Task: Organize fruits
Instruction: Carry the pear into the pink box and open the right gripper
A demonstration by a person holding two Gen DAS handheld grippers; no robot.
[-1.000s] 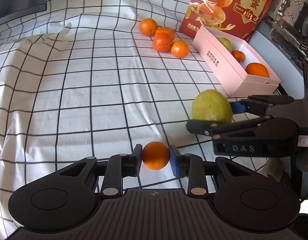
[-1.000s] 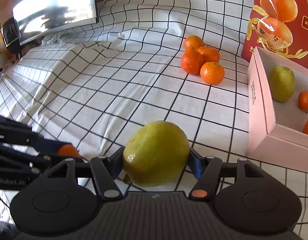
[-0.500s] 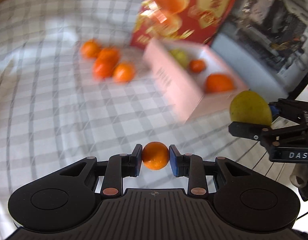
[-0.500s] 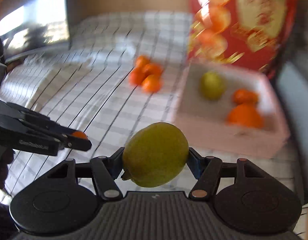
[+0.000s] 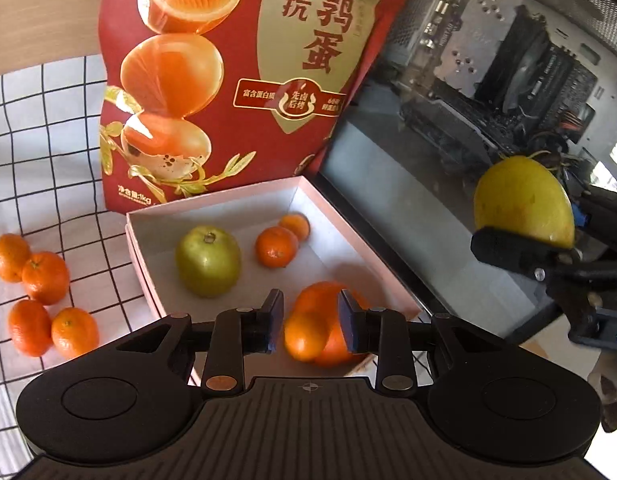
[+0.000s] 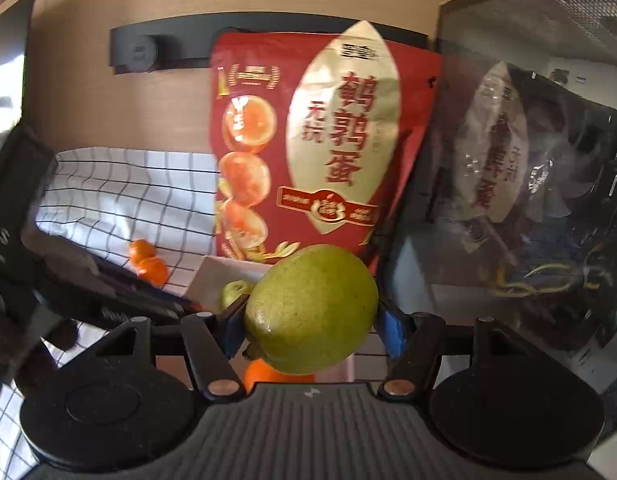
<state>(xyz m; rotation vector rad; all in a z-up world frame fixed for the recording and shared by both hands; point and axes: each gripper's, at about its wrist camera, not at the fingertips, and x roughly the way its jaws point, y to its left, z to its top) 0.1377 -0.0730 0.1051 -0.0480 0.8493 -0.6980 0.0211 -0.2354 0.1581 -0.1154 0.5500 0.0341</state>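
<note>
My left gripper [image 5: 310,326] hangs over the near end of the pink box [image 5: 148,272]. Its jaws stand apart, wider than the small mandarin [image 5: 305,334] between them, which touches neither pad. That mandarin sits in front of a large orange [image 5: 340,344] in the box. The box also holds a green guava [image 5: 208,261] and two small mandarins [image 5: 276,246]. My right gripper [image 6: 312,326] is shut on a big green guava [image 6: 310,309] and holds it in the air above the box's near right side; it also shows in the left wrist view [image 5: 522,203].
Several loose mandarins [image 5: 44,278] lie on the black-checked white cloth [image 5: 48,152] left of the box. A red snack bag [image 5: 236,80] stands behind the box. A glass-sided computer case [image 5: 488,80] stands close on the right.
Both grippers swung right and forward to over the pink box. My left jaws have opened and let go of the small mandarin. My right gripper keeps its guava.
</note>
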